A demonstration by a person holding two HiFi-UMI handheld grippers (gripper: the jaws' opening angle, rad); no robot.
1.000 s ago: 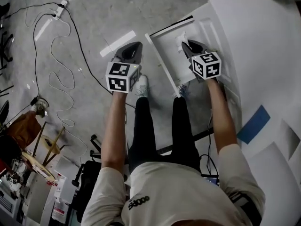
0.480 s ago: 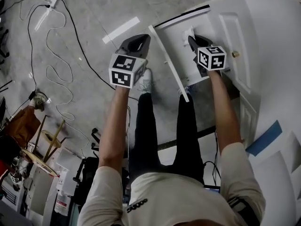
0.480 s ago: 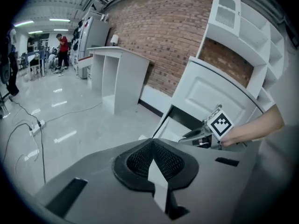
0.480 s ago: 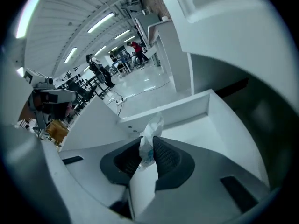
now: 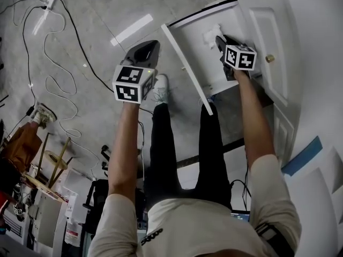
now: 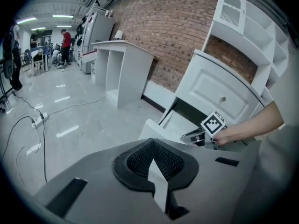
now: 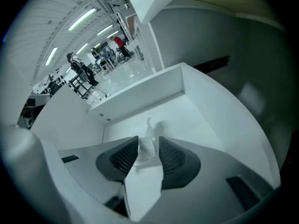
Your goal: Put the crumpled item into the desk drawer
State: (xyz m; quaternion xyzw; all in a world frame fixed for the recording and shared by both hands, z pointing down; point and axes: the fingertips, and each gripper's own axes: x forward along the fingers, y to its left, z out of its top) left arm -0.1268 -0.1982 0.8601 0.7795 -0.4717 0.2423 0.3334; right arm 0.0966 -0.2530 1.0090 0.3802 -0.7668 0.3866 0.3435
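Since a second ago the right gripper (image 5: 217,38) has reached deeper into the open desk drawer (image 5: 195,58), and its jaws, clamped tight then, are opening. The crumpled item (image 5: 209,36), a small white wad, shows in the head view at the gripper's tip, toward the far end of the drawer.

From the right gripper view, the crumpled item (image 7: 148,146) stands between the two dark ribbed pads of the right gripper (image 7: 148,157), with one twisted end poking up past them. It hangs low over the drawer's white floor (image 7: 201,113) and throws a soft shadow there. The pads stand a little apart; the wad may brush the left one, but that is hard to make out, and no squeeze shows on it.

The left gripper (image 5: 149,46) hangs much where it was, outside the drawer and over the grey floor (image 5: 96,31), level with the drawer's front panel. In its own view the left gripper (image 6: 153,160) is clenched on nothing, pads meeting along one seam. Past it that view shows the right gripper (image 6: 198,136) inside the drawer (image 6: 174,124), below a panelled door with a round knob (image 6: 223,98).

Black cables (image 5: 56,71) loop over the floor to the left, and the person's shoe (image 5: 159,88) sits just beside the left gripper's marker cube in the head view.
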